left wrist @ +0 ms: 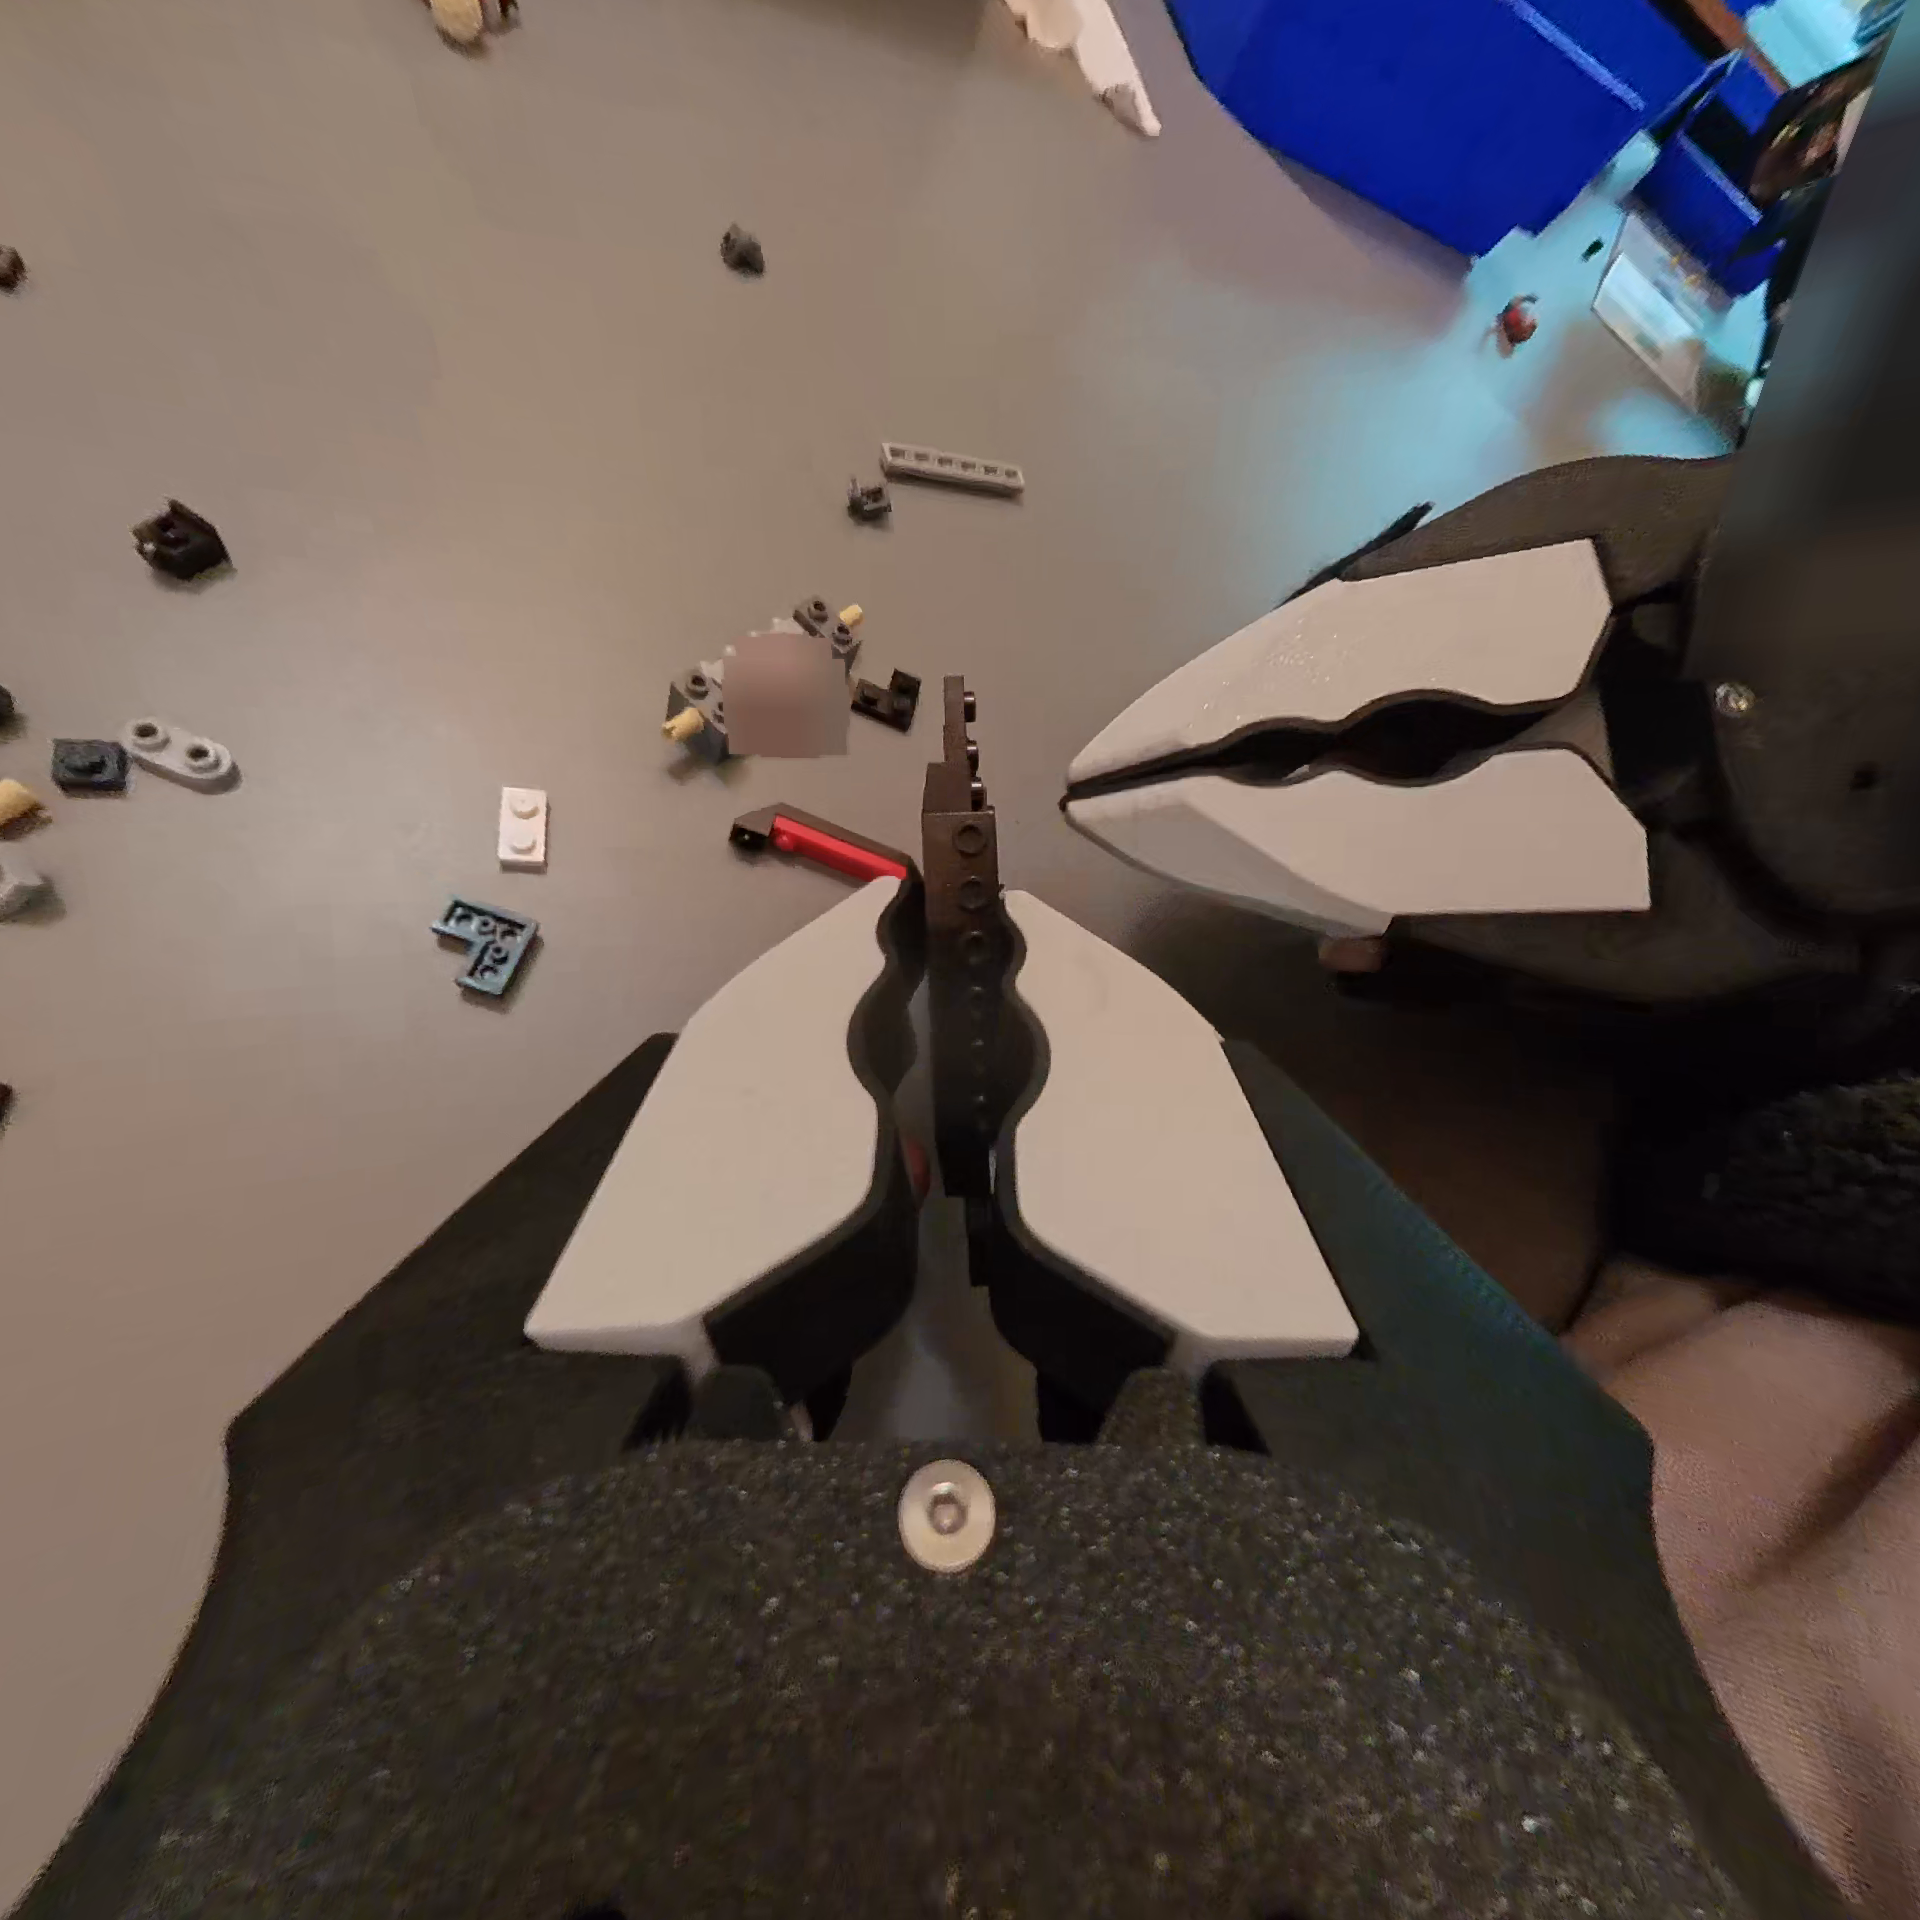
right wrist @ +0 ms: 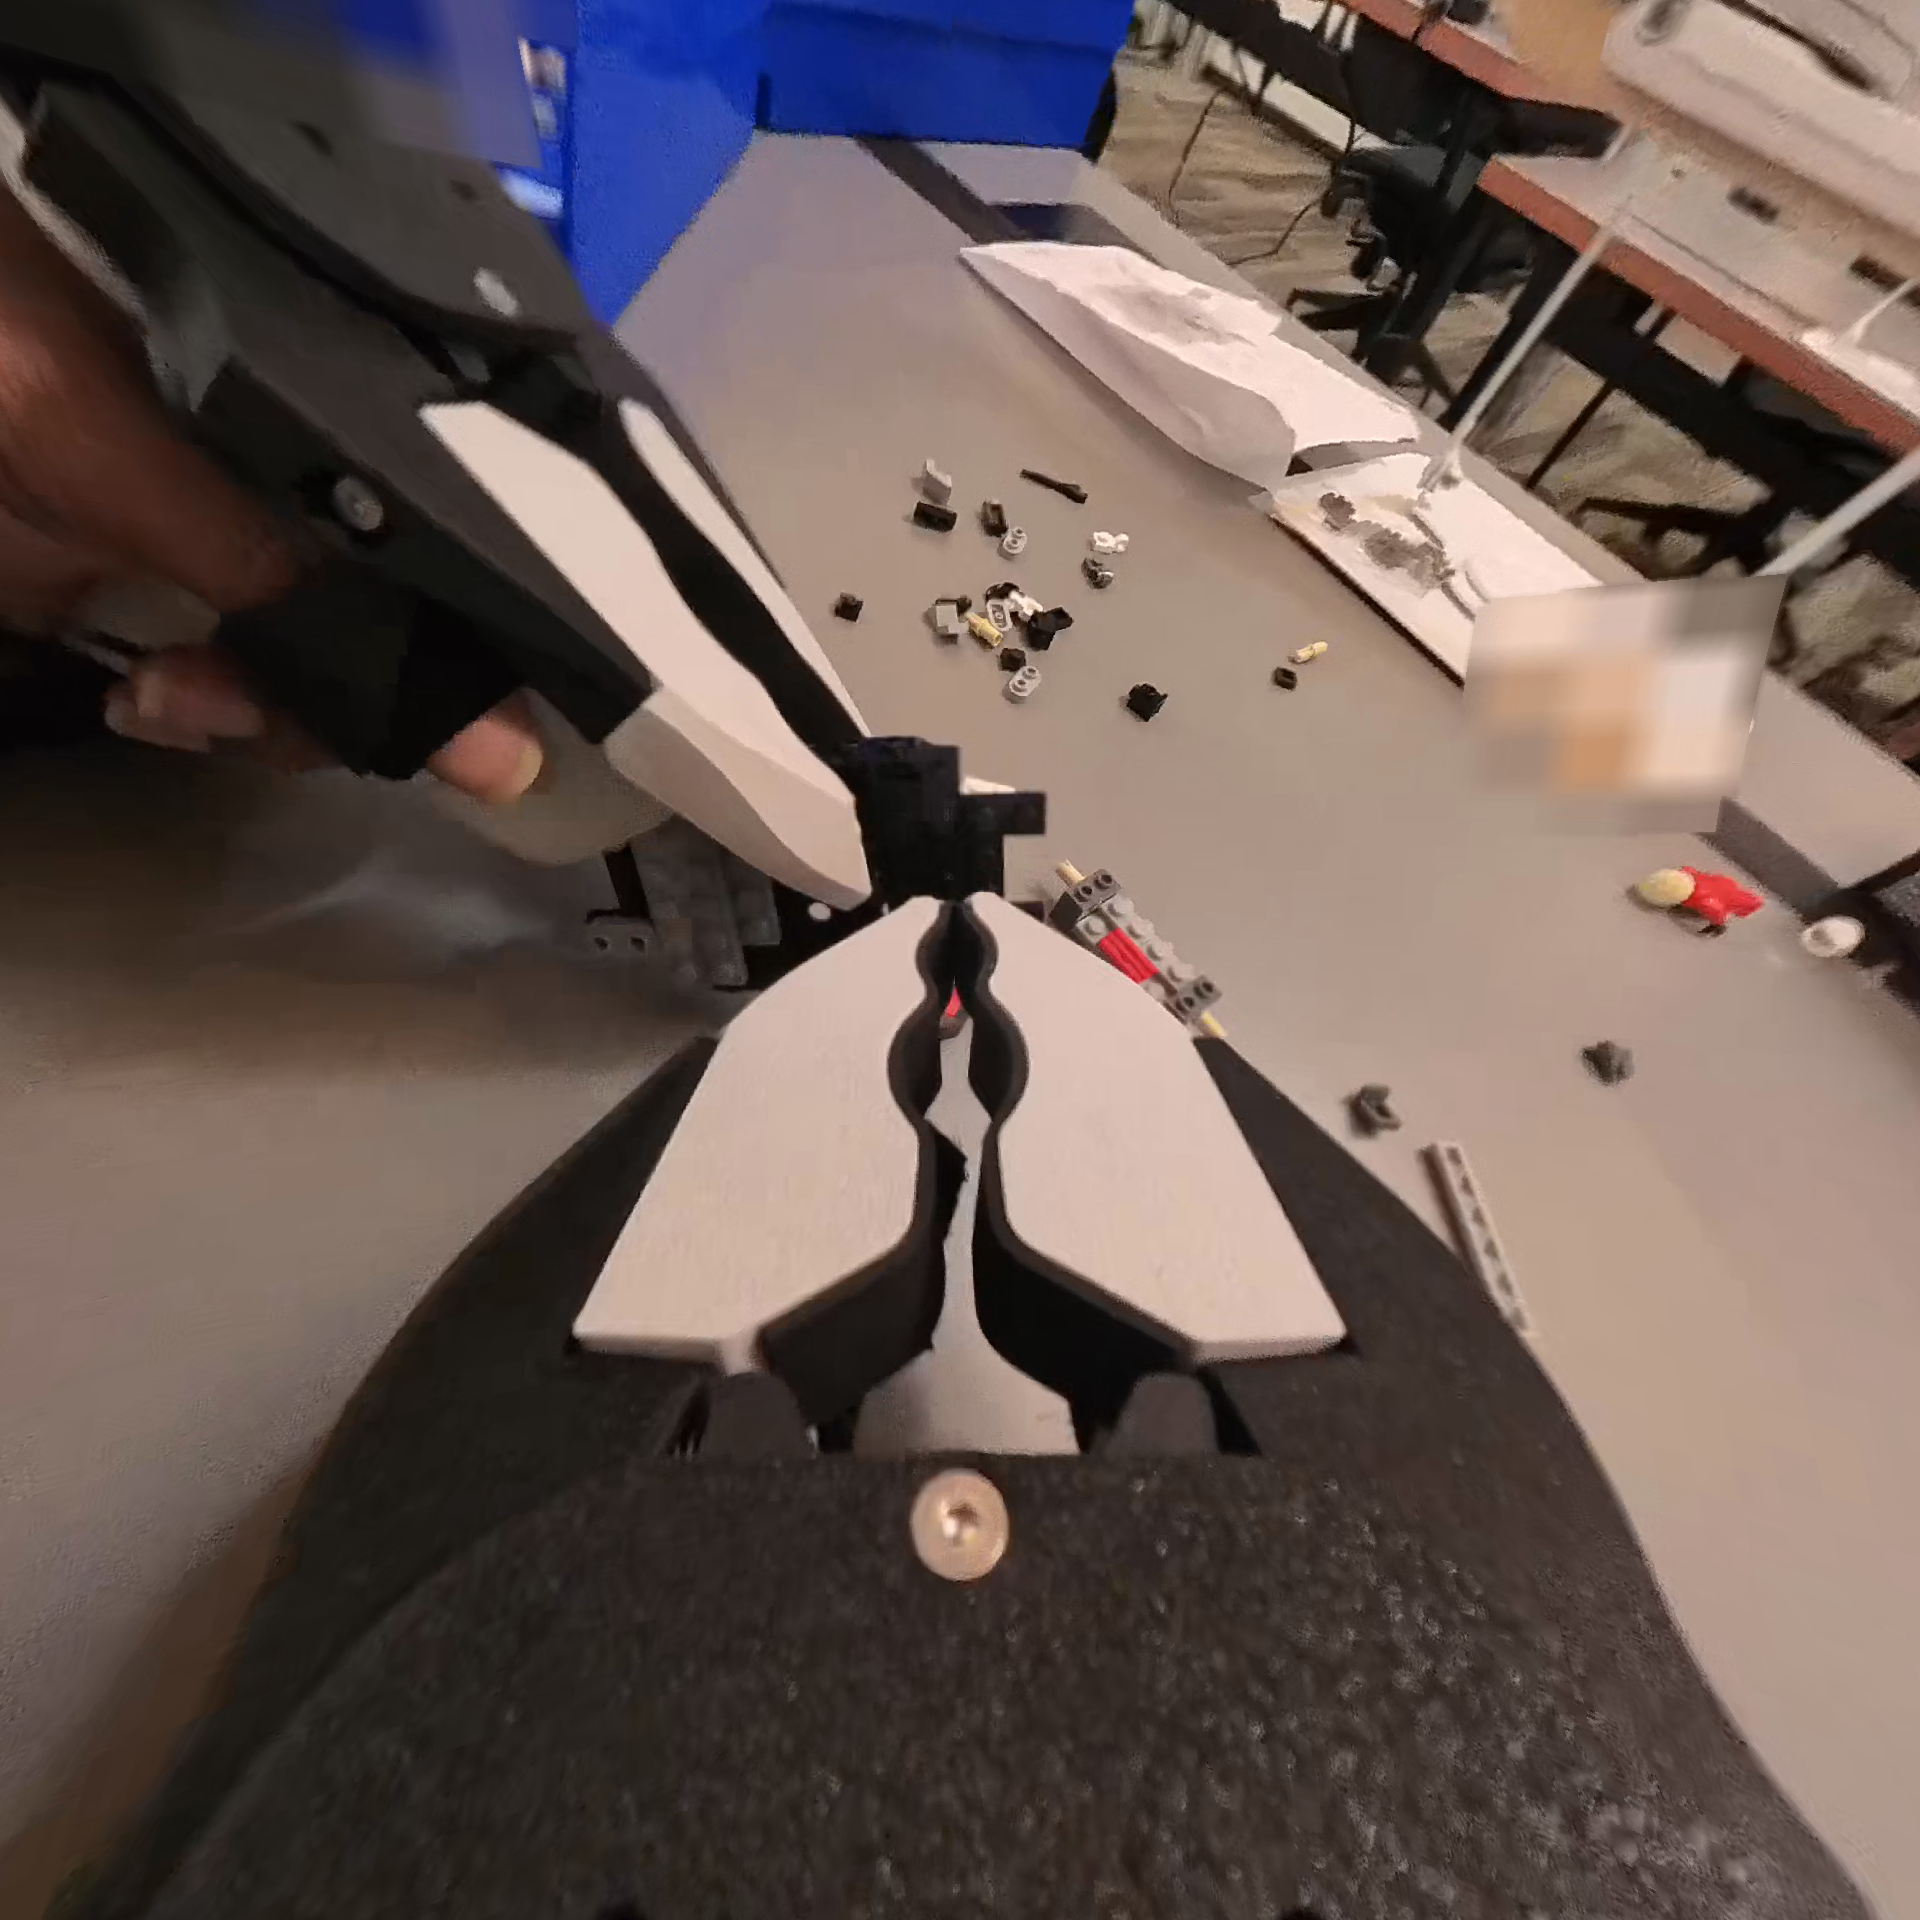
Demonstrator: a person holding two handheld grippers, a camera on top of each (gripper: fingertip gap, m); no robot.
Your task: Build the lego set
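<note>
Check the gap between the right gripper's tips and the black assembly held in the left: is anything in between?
Nothing visible. The left gripper is shut on the black assembly, and the right gripper, closed and apparently empty, points at it with only open air between them. The loose bricks lie on the table below.

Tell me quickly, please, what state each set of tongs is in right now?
Left tongs: shut on the black lego assembly.
Right tongs: shut, apparently empty.
</note>
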